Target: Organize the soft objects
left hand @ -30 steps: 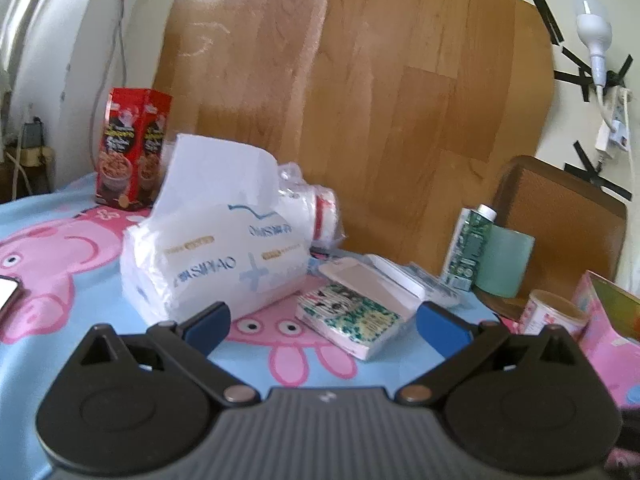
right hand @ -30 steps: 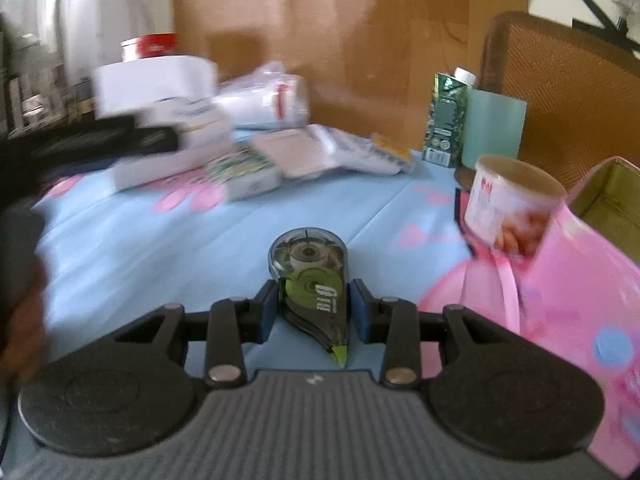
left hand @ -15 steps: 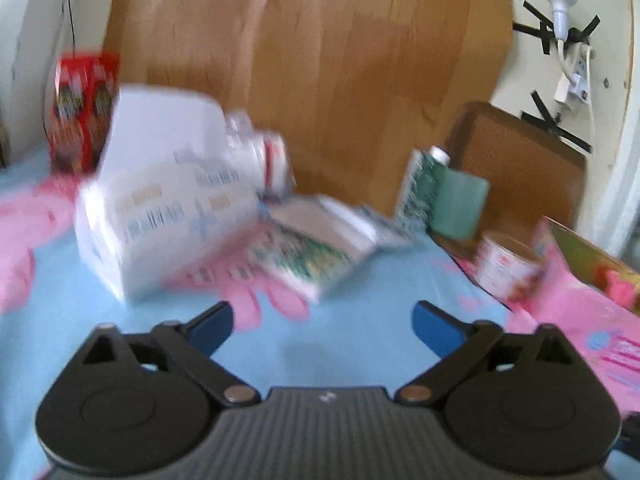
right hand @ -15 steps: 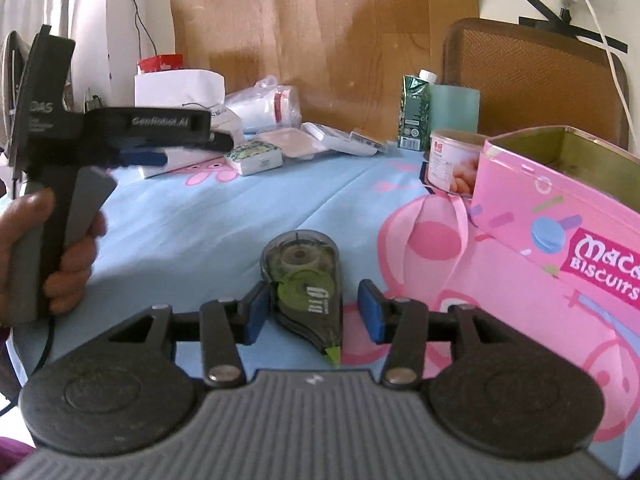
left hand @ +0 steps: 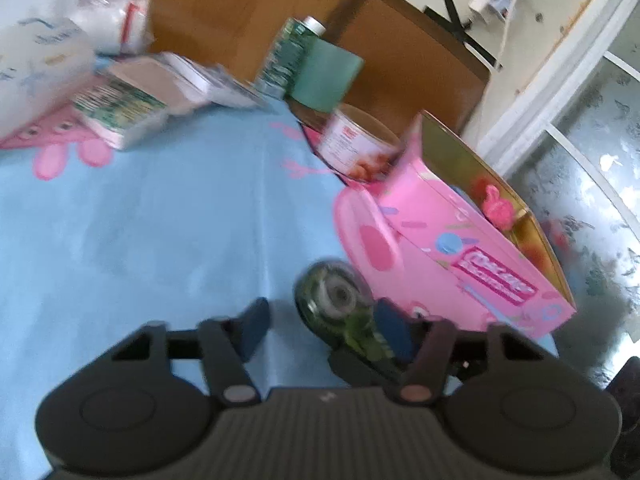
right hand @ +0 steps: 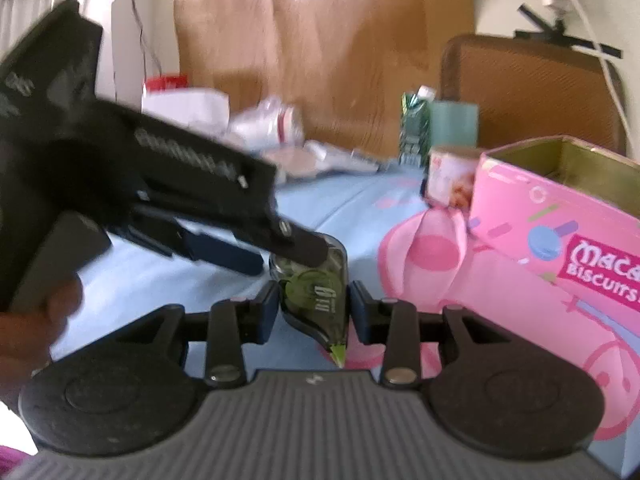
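- Between the right gripper's [right hand: 311, 316] blue pads sits the correction tape dispenser [right hand: 314, 294], low over the blue tablecloth [right hand: 168, 280]; the jaws stand narrowly apart, and whether they still pinch its flat sides or have slackened a little I cannot tell, as a thin gap seems to show on each side.
- From the left, the left gripper [left hand: 320, 326] reaches in with its fingers roughly half spread, empty; in its own view the dispenser [left hand: 334, 306] lies between them, close to the right-hand finger [left hand: 390, 330], though blur hides any contact.
- Judging by its look, the dispenser is a light, rigid plastic shell, smooth and a bit slippery, not soft at all; the green tip [right hand: 338, 354] looks like the delicate part.
- A sound hold would be across the two broad flat faces at the rounded body, clear of the tip.
- Just right of the dispenser stands the open pink biscuit tin [left hand: 500, 276], a likely place for it, with a small cup [left hand: 356, 146] behind.
- Far back lie the tissue pack [left hand: 36, 52] and a small green-patterned packet [left hand: 120, 110], the truly soft goods, untouched.
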The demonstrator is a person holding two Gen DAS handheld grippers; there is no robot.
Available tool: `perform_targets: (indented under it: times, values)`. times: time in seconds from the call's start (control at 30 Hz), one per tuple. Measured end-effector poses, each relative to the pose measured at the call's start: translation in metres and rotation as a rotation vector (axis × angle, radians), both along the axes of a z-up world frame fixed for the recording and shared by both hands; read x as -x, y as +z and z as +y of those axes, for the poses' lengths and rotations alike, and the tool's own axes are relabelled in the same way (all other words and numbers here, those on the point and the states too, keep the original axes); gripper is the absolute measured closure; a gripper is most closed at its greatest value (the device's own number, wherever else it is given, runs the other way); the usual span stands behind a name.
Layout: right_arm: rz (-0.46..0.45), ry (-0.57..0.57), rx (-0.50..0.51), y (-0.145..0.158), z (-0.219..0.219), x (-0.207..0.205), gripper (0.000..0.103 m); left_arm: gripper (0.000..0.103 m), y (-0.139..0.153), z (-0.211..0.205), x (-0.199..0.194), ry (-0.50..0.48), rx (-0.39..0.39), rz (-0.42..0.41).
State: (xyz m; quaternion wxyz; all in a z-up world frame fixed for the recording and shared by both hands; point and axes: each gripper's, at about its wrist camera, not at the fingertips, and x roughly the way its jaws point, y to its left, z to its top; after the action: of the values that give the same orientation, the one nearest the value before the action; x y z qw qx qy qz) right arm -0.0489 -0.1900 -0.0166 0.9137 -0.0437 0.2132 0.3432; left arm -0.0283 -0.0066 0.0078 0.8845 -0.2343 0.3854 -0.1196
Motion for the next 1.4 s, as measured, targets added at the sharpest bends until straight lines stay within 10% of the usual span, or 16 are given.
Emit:
perform_targets:
  times: [0.37, 0.5, 0.57, 0.87, 1.3, 1.4]
  values:
    - [-0.222, -0.296, -0.156, 0.036, -0.065, -0.007, 0.062, 0.061, 0.068, -0.109, -0.052, -0.218, -0.054, -0.202]
    - [-0.284, -0.426, -0.129, 0.05, -0.087, -0.044, 0.061, 0.02, 0.077, -0.153, -0.085, -0.199, -0.183, -0.298]
    - [-0.275, -0.483, -0.072, 0.048, -0.091, -0.07, 0.061, 0.021, 0.072, -0.159, -0.09, -0.16, -0.22, -0.315]
    - [-0.224, -0.506, -0.157, 0.026, -0.097, -0.059, 0.061, 0.021, 0.043, -0.074, -0.049, 0.0, -0.206, -0.308]
    - [-0.051, -0.11, -0.074, 0.026, 0.021, -0.066, 0.061, 0.021, 0.006, 0.104, 0.008, 0.466, -0.379, -0.207]
    - [-0.02, -0.074, -0.055, 0.035, 0.049, -0.091, 0.061, 0.021, -0.005, 0.122, 0.009, 0.494, -0.305, -0.183]
